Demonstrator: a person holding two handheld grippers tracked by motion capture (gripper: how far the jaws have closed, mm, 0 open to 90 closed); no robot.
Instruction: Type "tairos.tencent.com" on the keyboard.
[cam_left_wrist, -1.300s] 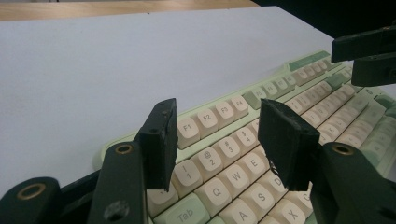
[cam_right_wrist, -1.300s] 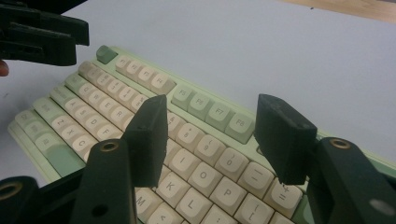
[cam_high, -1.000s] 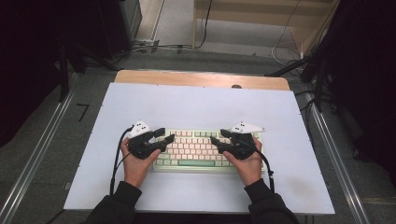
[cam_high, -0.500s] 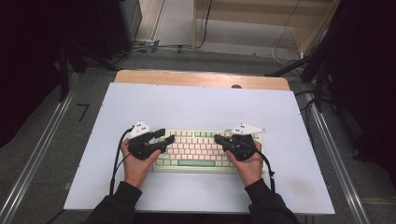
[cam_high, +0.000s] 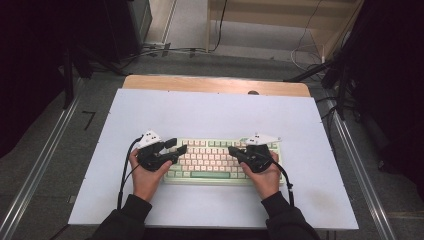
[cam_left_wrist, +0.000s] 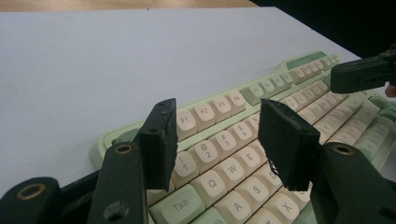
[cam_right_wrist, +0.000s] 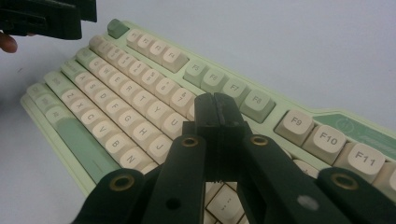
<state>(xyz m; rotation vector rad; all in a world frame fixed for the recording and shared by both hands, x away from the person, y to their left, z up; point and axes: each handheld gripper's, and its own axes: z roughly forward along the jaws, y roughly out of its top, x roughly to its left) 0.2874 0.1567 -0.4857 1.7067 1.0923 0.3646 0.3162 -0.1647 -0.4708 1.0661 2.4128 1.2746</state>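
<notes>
keyboard: a mint-green keyboard (cam_high: 220, 161) with cream keys lies flat on the white worktop (cam_high: 210, 112), in the lower middle of the high view, long side running left to right
left gripper: the left gripper (cam_high: 176, 147) sits at the keyboard's left end in the high view, held in the person's left hand (cam_high: 145, 175); its jaws stand spread with nothing between them
left gripper view: the left gripper (cam_left_wrist: 217, 140) hangs just above the number and Q-W-E rows, the pads not touching any key that I can tell; the keyboard (cam_left_wrist: 243, 135) runs from lower left to upper right
right gripper: the right gripper (cam_high: 233, 150) sits over the keyboard's right half in the high view, held in the right hand (cam_high: 265, 175); its jaws have just been closing and are now pressed together, with nothing between them
right gripper view: the right gripper (cam_right_wrist: 217, 105) points its closed tips over the keys near U and J of the keyboard (cam_right_wrist: 140, 79); whether the tips touch a key cannot be told
cables: a black cable (cam_high: 122, 175) trails from the left gripper toward the bottom of the frame
</notes>
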